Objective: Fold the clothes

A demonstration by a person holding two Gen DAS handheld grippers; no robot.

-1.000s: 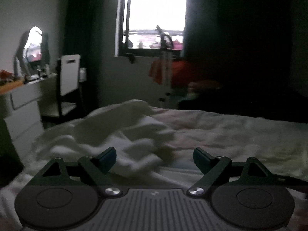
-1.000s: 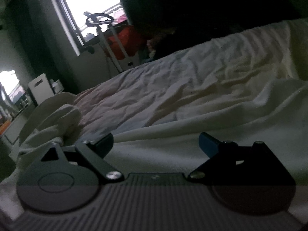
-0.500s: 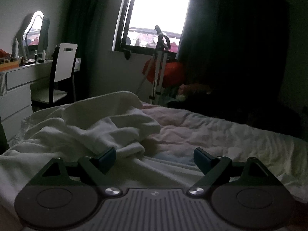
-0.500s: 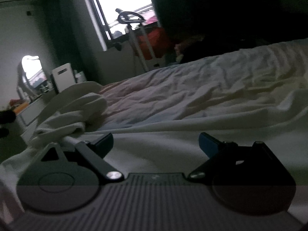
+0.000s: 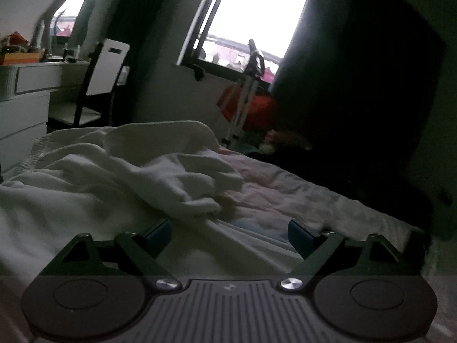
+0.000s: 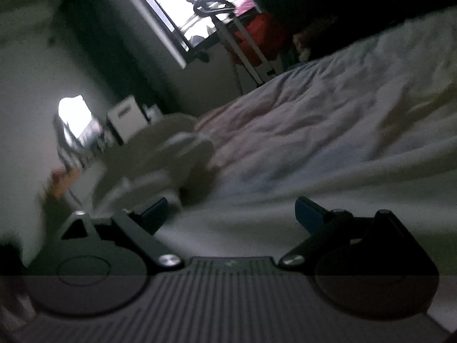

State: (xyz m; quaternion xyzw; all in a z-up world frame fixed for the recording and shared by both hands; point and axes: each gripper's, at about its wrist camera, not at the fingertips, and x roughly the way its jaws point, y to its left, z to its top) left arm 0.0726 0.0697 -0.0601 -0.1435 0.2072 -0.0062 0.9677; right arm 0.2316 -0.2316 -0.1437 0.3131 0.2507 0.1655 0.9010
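the folding looks barely begun, judging from how things lie. the white garment [image 5: 148,177] sits in a rumpled heap on the bed [image 5: 300,197], bunched into loose ridges toward the left side, with more pale cloth spreading flat underneath toward the camera; in the right wrist view the same heap [image 6: 160,157] shows as a blurred mound at the left, beside the wrinkled bedspread [image 6: 328,120]. no neat edge, straight crease or stacked layer is visible anywhere.

the left gripper [image 5: 230,230] hovers low over the cloth with its fingers [image 5: 158,230] spread wide and nothing between them. the right gripper [image 6: 231,210] is the same: fingers [image 6: 307,213] wide apart, empty, just above the pale fabric. whether either one touches the cloth below is hard to tell in this dim light.

what is left seems to be nearly everything: take hold of an edge or corner, pull the garment flat, then fold it over. beyond the bed stand a window [image 5: 251,17], a chair [image 5: 105,74] and a desk [image 5: 31,77].
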